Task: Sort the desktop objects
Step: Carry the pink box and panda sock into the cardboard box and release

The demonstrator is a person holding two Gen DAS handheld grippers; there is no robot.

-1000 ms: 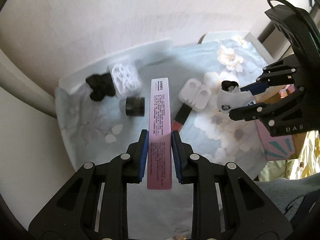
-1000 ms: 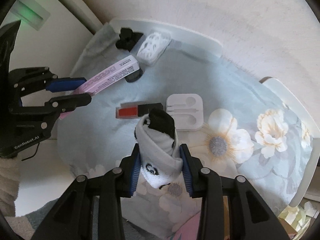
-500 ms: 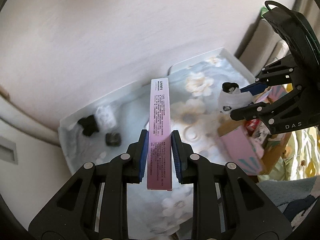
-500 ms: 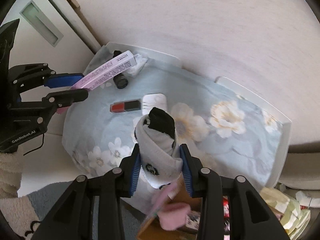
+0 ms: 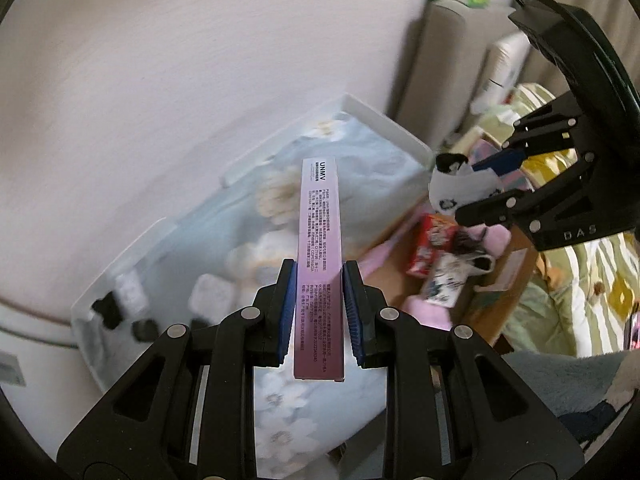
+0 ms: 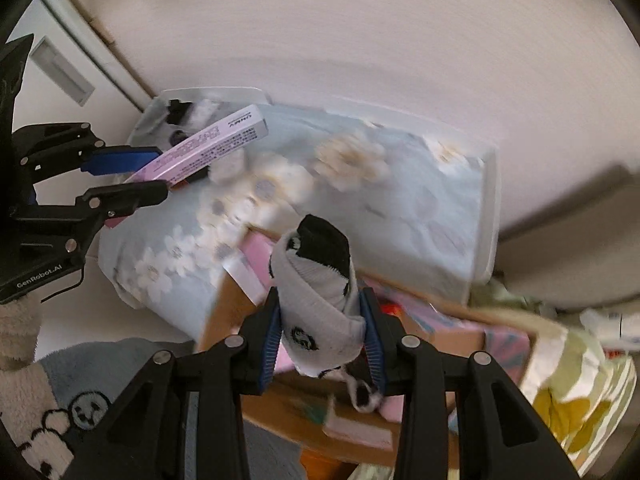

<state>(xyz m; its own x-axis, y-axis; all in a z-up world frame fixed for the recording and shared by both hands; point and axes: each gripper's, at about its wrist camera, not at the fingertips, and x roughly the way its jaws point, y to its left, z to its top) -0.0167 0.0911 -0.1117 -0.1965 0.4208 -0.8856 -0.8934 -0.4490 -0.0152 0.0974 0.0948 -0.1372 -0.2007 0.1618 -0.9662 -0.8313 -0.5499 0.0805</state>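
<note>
Left gripper (image 5: 319,312): blue pads closed flat against both long sides of a slim pink carton (image 5: 320,264), lettered "UNMV" at its far end, small dark print down the face. Carton held in the air above the table, far end pointing away from the gripper.

Right gripper (image 6: 322,330): jaws clamped on a rolled white sock (image 6: 316,300) with black toe and a small round black motif. Sock is in the air over the cardboard box (image 6: 228,312), not touching it.

Cardboard box, open top, stands just beside the table edge. Inside: red snack packet (image 5: 430,246), pink fluffy items, a black-and-white printed piece; details blurred.

Table has a white raised rim (image 5: 384,120) and a pale blue floral cloth (image 6: 400,208). On the cloth at the far corner: white moulded case (image 5: 210,294), small black items (image 5: 108,312), too blurred to name.
</note>
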